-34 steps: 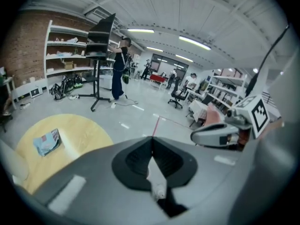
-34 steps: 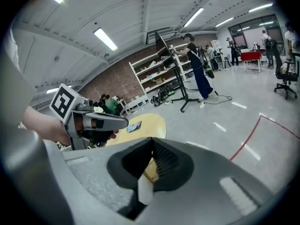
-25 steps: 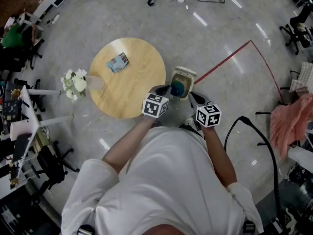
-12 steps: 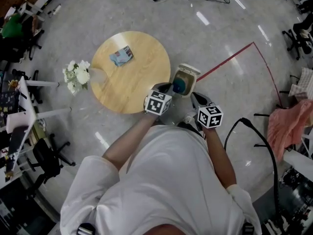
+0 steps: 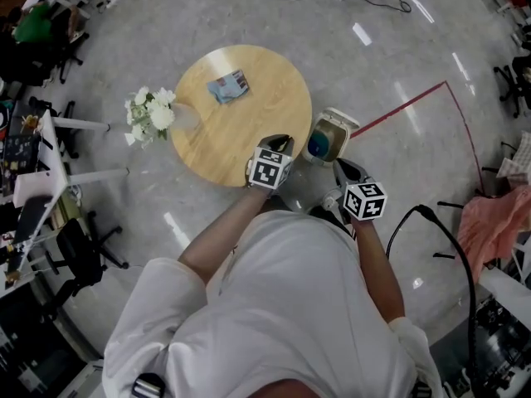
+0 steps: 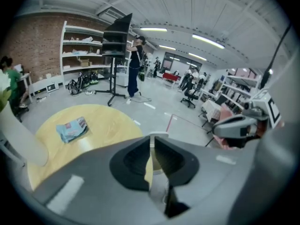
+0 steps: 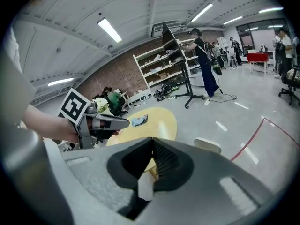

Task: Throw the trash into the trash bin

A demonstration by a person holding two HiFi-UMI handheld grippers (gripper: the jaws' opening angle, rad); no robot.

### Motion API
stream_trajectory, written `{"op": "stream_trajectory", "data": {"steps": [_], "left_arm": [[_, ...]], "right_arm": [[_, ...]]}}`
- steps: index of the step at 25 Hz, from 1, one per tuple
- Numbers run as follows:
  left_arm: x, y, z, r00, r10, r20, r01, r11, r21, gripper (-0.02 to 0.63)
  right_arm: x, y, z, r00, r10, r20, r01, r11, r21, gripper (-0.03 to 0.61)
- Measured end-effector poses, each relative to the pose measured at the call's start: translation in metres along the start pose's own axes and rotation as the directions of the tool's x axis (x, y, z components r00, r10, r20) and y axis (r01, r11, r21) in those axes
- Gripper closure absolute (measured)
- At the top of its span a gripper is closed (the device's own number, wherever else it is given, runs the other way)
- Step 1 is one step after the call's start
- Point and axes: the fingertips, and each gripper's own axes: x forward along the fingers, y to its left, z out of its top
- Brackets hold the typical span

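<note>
The left gripper (image 5: 280, 142) has just been opening its jaws. They are only a crack apart, and nothing is between them. The right gripper (image 5: 343, 167) has its jaws together and holds nothing. The trash, a blue packet (image 5: 229, 86), lies flat on the round table (image 5: 249, 131), ahead of the left gripper, a bit to its left and well apart. The trash bin (image 5: 338, 131) stands open just to its right. I think the left gripper should open wider, go in low and pinch one edge of the packet — it looks thin and may slip.
</note>
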Motion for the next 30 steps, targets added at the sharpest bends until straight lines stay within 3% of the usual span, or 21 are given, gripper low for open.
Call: {"op": "stream_trajectory", "data": {"steps": [11, 21, 30], "left_arm": [[-0.023, 0.075, -0.001, 0.998, 0.058, -0.021, -0.059, 0.997, -0.047, 0.563], [-0.014, 0.127, -0.001, 0.995, 0.092, -0.047, -0.092, 0.996, 0.014, 0.537], [0.018, 0.183, -0.003, 0.986, 0.146, -0.079, -0.144, 0.989, 0.031, 0.468]], "right_arm": [[0.04, 0.041, 0.004, 0.999, 0.029, -0.025, -0.029, 0.999, -0.023, 0.578], [0.076, 0.064, 0.002, 0.998, 0.037, -0.058, -0.038, 0.999, -0.009, 0.577], [0.104, 0.069, 0.004, 0.996, 0.028, -0.088, -0.027, 1.0, 0.015, 0.578]]}}
